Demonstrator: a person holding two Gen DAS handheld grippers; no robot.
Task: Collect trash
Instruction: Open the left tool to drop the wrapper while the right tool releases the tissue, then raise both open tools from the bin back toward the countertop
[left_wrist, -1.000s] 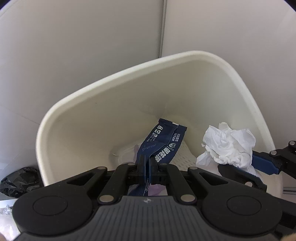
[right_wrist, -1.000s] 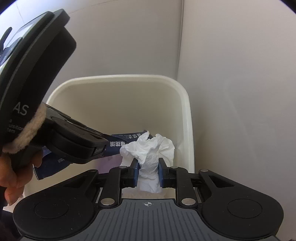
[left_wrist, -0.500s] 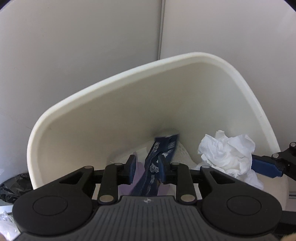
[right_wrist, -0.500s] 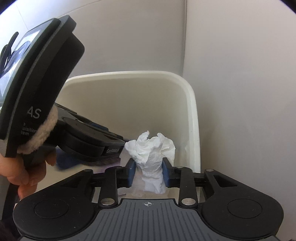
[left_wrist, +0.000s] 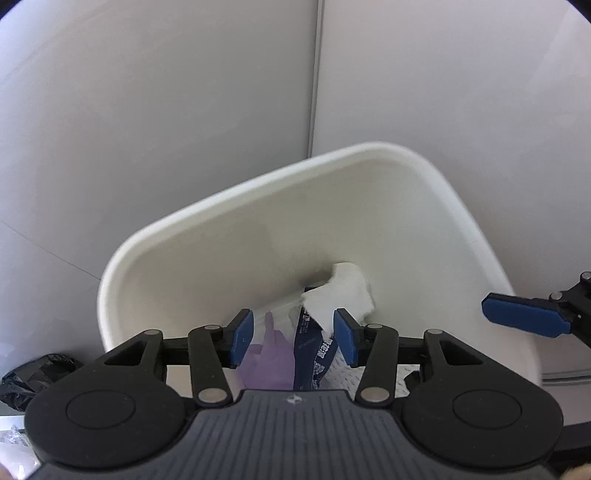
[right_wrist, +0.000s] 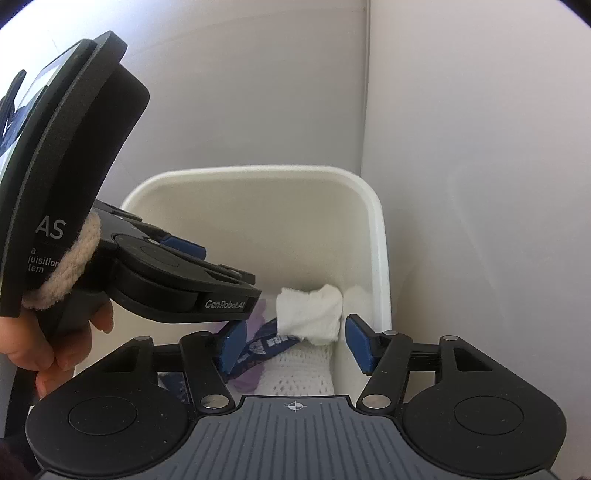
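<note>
A cream waste bin (left_wrist: 229, 206) (right_wrist: 380, 236) stands in a wall corner. Inside it lie a crumpled white tissue (left_wrist: 347, 291) (right_wrist: 310, 310), a dark blue snack wrapper (left_wrist: 314, 350) (right_wrist: 269, 341), a purple piece (left_wrist: 273, 350) and white netting (right_wrist: 299, 373). My left gripper (left_wrist: 293, 338) hangs over the bin, its jaws opening, with no thing touching its pads. My right gripper (right_wrist: 293, 343) is above the bin too, jaws opening, with the tissue fallen clear below them. A blue right fingertip (left_wrist: 524, 315) shows at the left wrist view's right edge.
Pale wall panels meet in a corner seam (left_wrist: 316, 74) behind the bin. A crumpled black bag (left_wrist: 33, 376) lies on the floor left of the bin. A person's hand (right_wrist: 44, 350) grips the left tool's handle.
Both grippers opened and rose above the bin. The blue wrapper dropped out of the left one and the white tissue out of the right one; both now lie in the bin.
</note>
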